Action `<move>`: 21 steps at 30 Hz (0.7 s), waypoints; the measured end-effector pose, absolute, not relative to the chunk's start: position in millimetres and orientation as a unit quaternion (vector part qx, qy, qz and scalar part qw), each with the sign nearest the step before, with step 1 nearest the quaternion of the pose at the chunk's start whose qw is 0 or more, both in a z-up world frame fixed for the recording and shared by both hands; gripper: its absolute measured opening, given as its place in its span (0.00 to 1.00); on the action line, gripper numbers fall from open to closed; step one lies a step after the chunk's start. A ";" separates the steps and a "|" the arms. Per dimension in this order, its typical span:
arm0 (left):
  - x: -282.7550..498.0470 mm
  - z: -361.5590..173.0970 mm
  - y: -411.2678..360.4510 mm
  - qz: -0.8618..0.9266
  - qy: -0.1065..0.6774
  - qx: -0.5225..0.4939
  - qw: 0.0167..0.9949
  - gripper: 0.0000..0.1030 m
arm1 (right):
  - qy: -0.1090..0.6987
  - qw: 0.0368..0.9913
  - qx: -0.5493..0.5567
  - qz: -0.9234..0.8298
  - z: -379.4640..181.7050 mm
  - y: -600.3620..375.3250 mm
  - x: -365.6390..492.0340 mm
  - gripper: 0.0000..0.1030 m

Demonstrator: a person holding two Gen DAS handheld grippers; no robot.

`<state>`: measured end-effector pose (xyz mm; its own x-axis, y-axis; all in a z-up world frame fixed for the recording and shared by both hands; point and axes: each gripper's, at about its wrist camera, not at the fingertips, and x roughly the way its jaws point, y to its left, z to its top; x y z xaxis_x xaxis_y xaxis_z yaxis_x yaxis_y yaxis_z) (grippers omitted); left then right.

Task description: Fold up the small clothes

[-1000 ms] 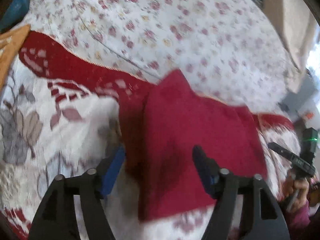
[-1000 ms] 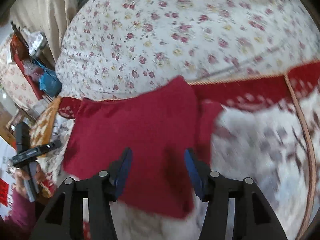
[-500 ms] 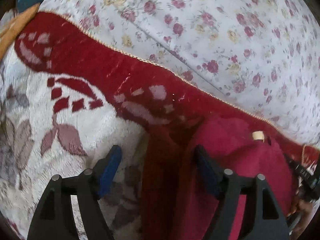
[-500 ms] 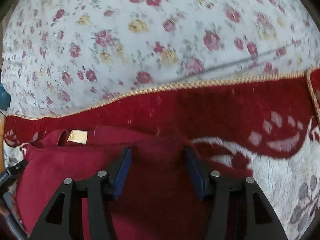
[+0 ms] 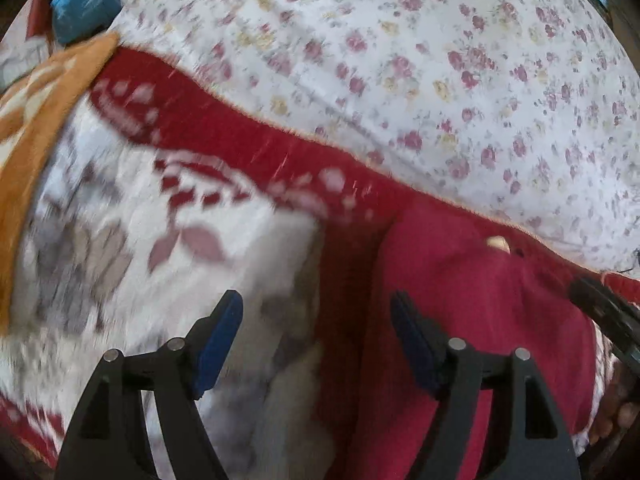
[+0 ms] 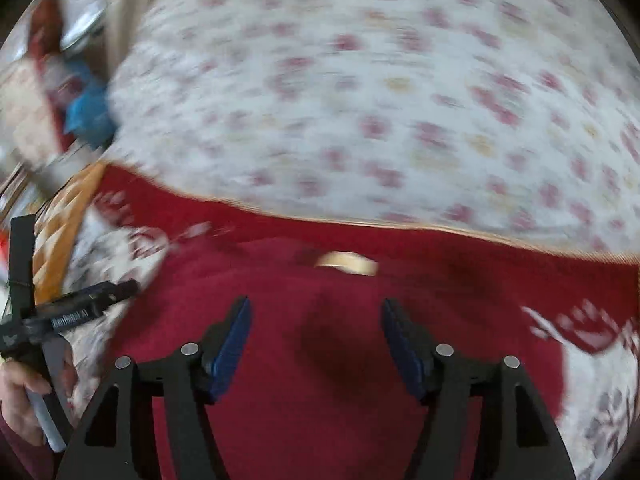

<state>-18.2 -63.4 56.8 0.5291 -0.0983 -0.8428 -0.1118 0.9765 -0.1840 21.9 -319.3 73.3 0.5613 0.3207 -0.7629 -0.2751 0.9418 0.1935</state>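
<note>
A dark red knit garment (image 6: 360,360) lies flat on a patterned blanket (image 5: 140,260) spread over a bed with a flowered sheet (image 5: 440,60). The blanket's red border (image 5: 240,140) is the landmark: the garment sits just on the near side of it, its neckline label (image 6: 346,262) close to that border. So the collar points away toward the sheet, and the long axis seems to run from border toward the viewer.

The cloth looks soft, light and limp; it would likely sag and crease unless pinched at an edge or corner.

The right claw (image 6: 316,344) is spread above the garment, its jaws having just been opening, gripping nothing. The left claw (image 5: 316,340) is spread too, straddling the garment's left edge, not pinching it.
</note>
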 end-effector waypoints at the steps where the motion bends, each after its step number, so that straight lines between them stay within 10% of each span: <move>1: -27.0 55.6 -60.4 0.003 0.492 -0.119 0.862 0.73 | 0.437 0.881 0.009 0.178 71.1 -301.1 24.6 0.63; 4: -48.9 53.2 -57.2 -0.006 0.503 -0.141 0.853 0.73 | 0.449 0.872 -0.022 0.194 56.5 -253.0 43.7 0.45; 11: -64.2 41.0 -62.0 -0.012 0.504 -0.129 0.854 0.76 | 0.498 0.847 -0.016 0.185 1.4 -198.3 83.6 0.39; 18: -60.8 35.8 -53.4 -0.025 0.503 -0.127 0.854 0.79 | 0.500 0.845 -0.012 0.191 22.3 -187.3 89.8 0.41; 21: -61.9 34.1 -49.0 -0.027 0.506 -0.132 0.852 0.82 | 0.483 0.843 -0.044 0.232 33.6 -165.8 81.4 0.65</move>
